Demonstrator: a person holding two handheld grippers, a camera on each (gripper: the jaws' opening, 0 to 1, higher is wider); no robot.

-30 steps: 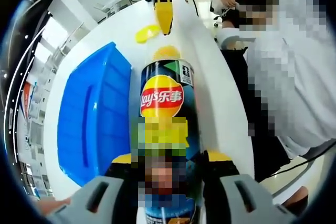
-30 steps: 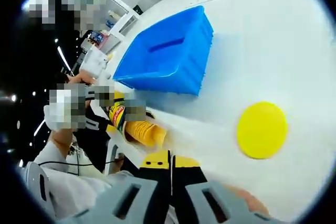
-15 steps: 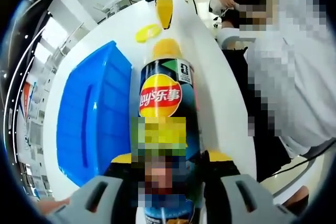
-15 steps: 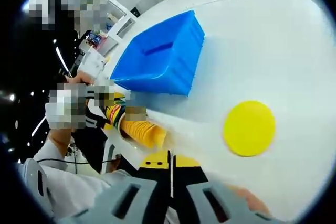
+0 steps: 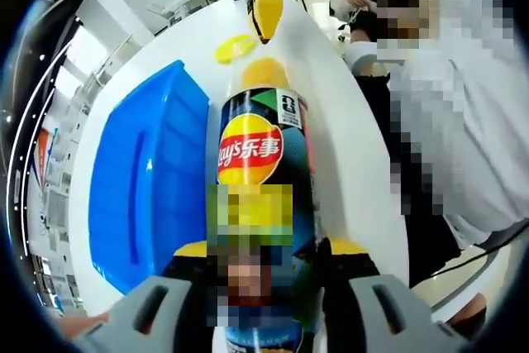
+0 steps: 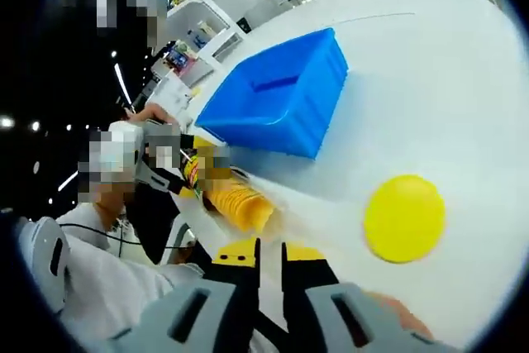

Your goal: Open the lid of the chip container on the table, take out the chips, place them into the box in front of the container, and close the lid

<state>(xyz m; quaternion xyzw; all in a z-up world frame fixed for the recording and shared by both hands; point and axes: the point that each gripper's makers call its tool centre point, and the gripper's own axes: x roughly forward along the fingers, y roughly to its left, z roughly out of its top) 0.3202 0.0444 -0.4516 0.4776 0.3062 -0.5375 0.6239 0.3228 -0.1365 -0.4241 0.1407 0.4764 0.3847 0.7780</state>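
Note:
My left gripper [image 5: 263, 252] is shut on the dark Lay's chip can [image 5: 263, 155], which lies on its side along the view. A stack of yellow chips [image 5: 264, 72] sticks out of its open far end. The same chips [image 6: 237, 201] show in the right gripper view, just beyond my right gripper [image 6: 269, 247], whose jaws stand slightly open with nothing between them. The right gripper's yellow tip [image 5: 266, 11] hangs just past the chips in the left gripper view. The yellow lid [image 6: 403, 218] lies flat on the white table [image 6: 430, 72]. The blue box [image 6: 277, 101] stands beside the can.
The blue box [image 5: 149, 179] runs along the can's left side in the left gripper view, with the lid [image 5: 234, 47] beyond it. A person in a white top [image 5: 463, 121] stands close to the table edge on the right. Shelves and desks line the background.
My right gripper's jaws, pressed together before, now show a narrow gap. The right gripper view has shifted a little. The can stays held, with the chips reaching slightly nearer the right gripper's tip.

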